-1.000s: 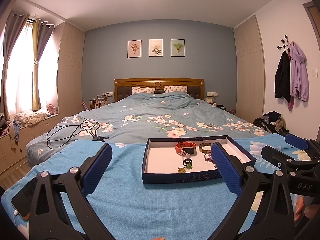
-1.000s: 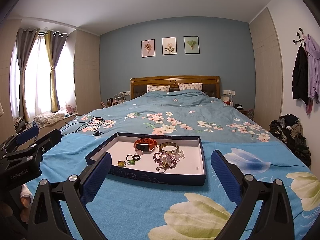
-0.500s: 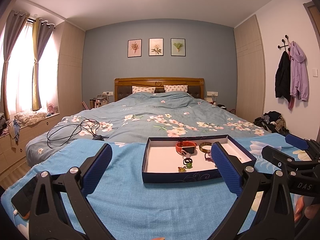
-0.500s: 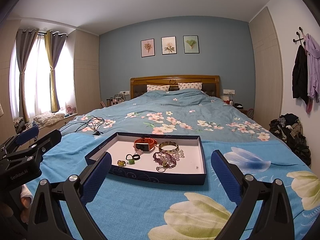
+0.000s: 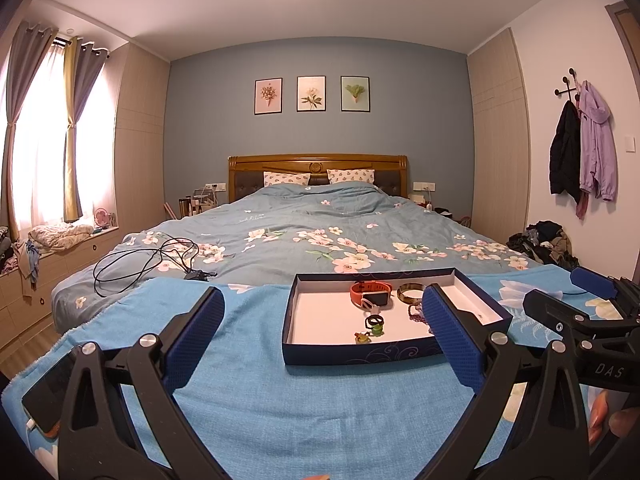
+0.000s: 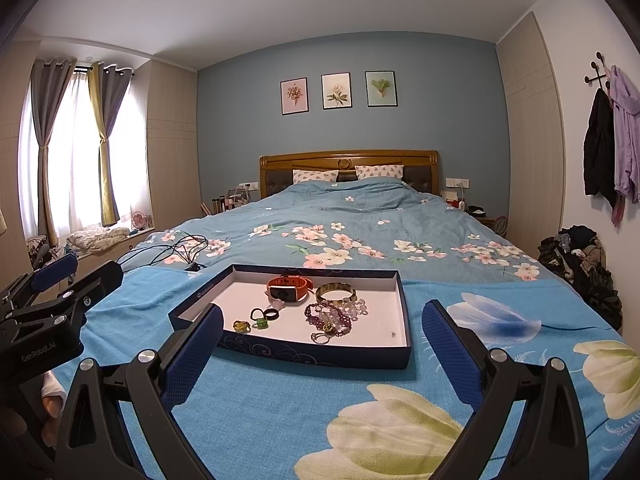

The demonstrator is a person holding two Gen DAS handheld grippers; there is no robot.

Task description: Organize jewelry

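Observation:
A dark blue box lid used as a tray (image 6: 288,354) (image 5: 360,354) lies on the blue blanket at the bed's foot. In it are an orange watch (image 6: 289,287) (image 5: 370,292), a gold bangle (image 6: 335,292) (image 5: 411,291), purple and clear bead bracelets (image 6: 328,317), black rings (image 6: 266,314) (image 5: 375,321), small green and yellow rings (image 6: 252,325) (image 5: 368,334) and a silver ring (image 6: 320,337). My left gripper (image 5: 322,332) is open and empty, short of the tray's left front. My right gripper (image 6: 322,340) is open and empty, just before the tray's front wall.
A black cable (image 5: 144,258) lies on the floral duvet behind the blanket, to the left. A phone (image 5: 48,392) rests at the blanket's left corner. Clothes are piled on the floor at the right (image 6: 580,260). Windowsill clutter lies at the left.

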